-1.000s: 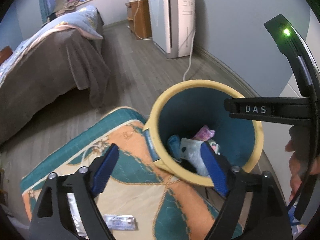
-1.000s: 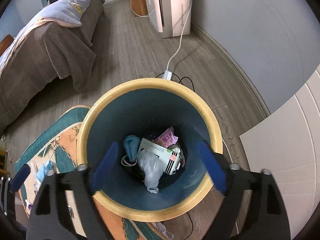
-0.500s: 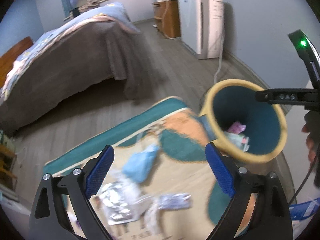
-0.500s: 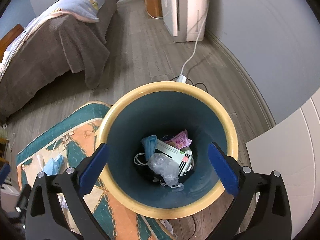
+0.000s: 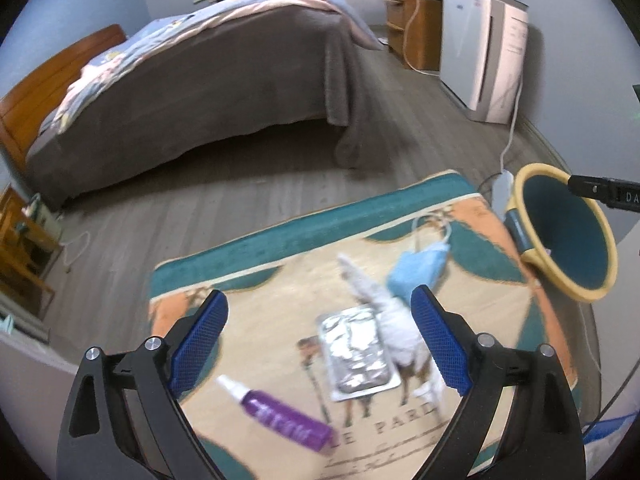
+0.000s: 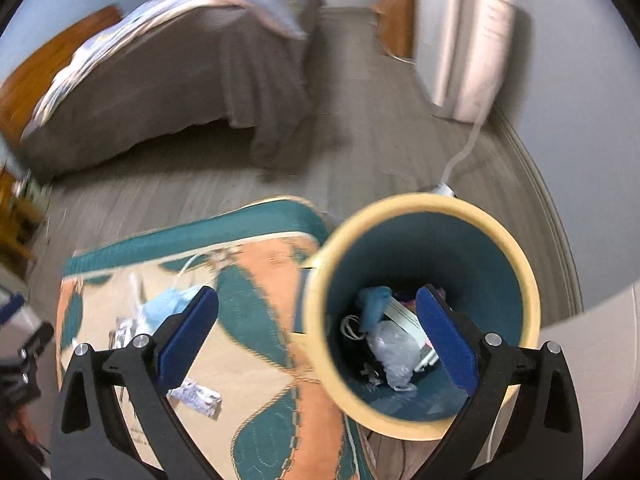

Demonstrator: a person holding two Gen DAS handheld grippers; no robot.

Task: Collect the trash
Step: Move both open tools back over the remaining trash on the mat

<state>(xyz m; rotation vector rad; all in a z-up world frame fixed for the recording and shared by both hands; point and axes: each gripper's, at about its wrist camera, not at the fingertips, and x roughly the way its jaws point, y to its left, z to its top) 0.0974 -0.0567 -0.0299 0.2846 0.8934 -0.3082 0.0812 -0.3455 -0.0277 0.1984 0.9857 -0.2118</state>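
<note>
Both grippers are empty, jaws spread wide. The left gripper (image 5: 318,336) hangs over the patterned teal, orange and cream floor rug (image 5: 280,240), angled down at the litter there, which suggests it is lining up a pick. The right gripper (image 6: 316,336) straddles the rim of the round yellow-rimmed, teal-lined waste bin (image 6: 424,204), one finger over the rug, the other over the bin's mouth; nothing lies between its pads.

Trash outstanding on the rug:
- a crumpled silver foil blister sheet (image 5: 356,348), lying flat between the left fingers' line of sight;
- a twisted white tissue or wrapper (image 5: 384,304) just beside it, touching its edge;
- a pale blue disposable face mask (image 5: 416,272) with its ear loops trailing toward the bin;
- a purple spray bottle with a white nozzle (image 5: 280,416), on its side;
- a small printed sachet (image 6: 196,396), seen in the right view only.

The bin stands at the rug's right corner, touching or overlapping its edge, and already holds a clear plastic bag (image 6: 392,352) and other items; motion blur prevents identifying these reliably.

The room has grey wood-look plank flooring (image 5: 240,200), a bed with a brown cover (image 5: 240,80), and a white floor-standing appliance (image 5: 480,60) against the wall, its cable running toward the bin.
</note>
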